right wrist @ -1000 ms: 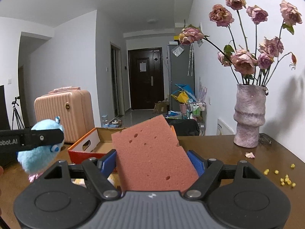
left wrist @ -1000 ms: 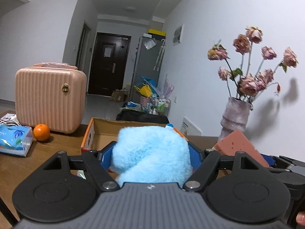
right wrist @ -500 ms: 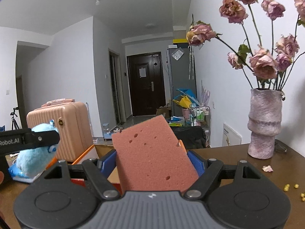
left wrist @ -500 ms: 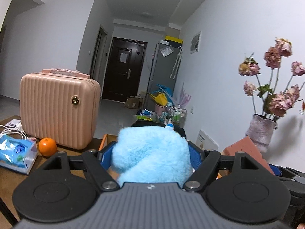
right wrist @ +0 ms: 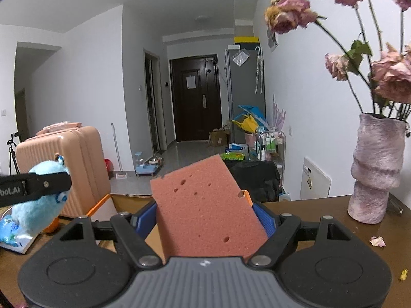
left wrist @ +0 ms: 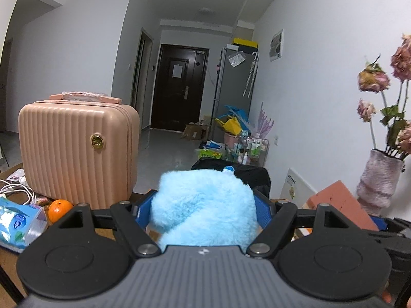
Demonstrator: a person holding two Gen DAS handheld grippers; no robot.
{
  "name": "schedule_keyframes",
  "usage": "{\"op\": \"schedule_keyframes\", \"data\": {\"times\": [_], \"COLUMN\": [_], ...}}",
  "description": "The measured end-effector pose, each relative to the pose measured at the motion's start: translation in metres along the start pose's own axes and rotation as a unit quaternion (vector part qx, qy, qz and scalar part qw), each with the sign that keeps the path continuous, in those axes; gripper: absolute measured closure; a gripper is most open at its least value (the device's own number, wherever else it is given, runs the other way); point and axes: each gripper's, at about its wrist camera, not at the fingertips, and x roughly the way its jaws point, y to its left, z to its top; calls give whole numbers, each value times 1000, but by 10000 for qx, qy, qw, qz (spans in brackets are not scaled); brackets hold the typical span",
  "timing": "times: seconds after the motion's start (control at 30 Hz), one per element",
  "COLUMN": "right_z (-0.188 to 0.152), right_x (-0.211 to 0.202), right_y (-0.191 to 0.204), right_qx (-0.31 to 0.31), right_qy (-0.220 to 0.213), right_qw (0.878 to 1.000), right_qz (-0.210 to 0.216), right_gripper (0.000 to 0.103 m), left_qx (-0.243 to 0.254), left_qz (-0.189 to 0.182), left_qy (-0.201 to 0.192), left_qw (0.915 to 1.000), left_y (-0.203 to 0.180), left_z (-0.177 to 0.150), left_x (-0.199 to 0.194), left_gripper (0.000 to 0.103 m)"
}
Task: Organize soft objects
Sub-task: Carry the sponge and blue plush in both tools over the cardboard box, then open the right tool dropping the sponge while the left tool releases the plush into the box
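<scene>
left tongs (left wrist: 204, 211) clamp a fluffy blue plush toy (left wrist: 205, 206), blue pads pressed into the fur on both sides; toy carried in the air above the near part of the table (left wrist: 10, 259). right tongs (right wrist: 205, 218) grip a pink sponge block (right wrist: 208, 208), held tilted, one corner sticking up. from the right wrist view the left tongs and plush show at the left, well apart from the sponge.

cardboard box with orange rim (right wrist: 102, 201) sits on the table just ahead of the right tongs, mostly hidden behind sponge. likely the drop place, though that is a guess. pink suitcase (left wrist: 77, 148) stands toward the far left side, an orange (left wrist: 59, 206) and a tissue pack (left wrist: 18, 220) in front of it. vase of dried roses (right wrist: 375, 169) near the far right edge.

risks: both items squash easily, so either could creep out of the pads mid-carry. sponge corner may catch the box rim. a wide swing right could knock the vase over. releasing short of the box leaves items on the table.
</scene>
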Motion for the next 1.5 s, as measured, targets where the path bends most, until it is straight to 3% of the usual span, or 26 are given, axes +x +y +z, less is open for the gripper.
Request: {"op": "schedule_keyframes", "data": {"times": [0.4, 0.73, 0.87, 0.9, 0.97, 1.07, 1.5], "right_z": [10, -8, -11, -11, -11, -11, -6], "right_x": [65, 94, 102, 103, 104, 102, 69], "right_y": [-4, -10, -11, -13, -17, -20, -17], "right_qx": [-63, 163, 256, 309, 398, 460, 290], "right_qy": [560, 770, 826, 864, 907, 920, 713], "right_qw": [9984, 9968, 9962, 9957, 9950, 9947, 9970], "right_qz": [94, 156, 123, 106, 95, -5, -65], "right_gripper": [25, 25, 17, 14, 10, 0, 0], "left_qx": [80, 90, 41, 8, -11, -71, -96], "left_qz": [554, 643, 592, 570, 655, 690, 709], "left_qy": [488, 781, 893, 916, 904, 933, 708], "left_qw": [9972, 9948, 9942, 9942, 9937, 9932, 9949], "left_y": [5, 10, 13, 14, 16, 19, 24], "left_z": [-4, -20, -22, -23, -23, -22, -16], "left_x": [63, 86, 92, 92, 92, 92, 60], "left_gripper": [26, 26, 15, 6, 0, 0, 0]}}
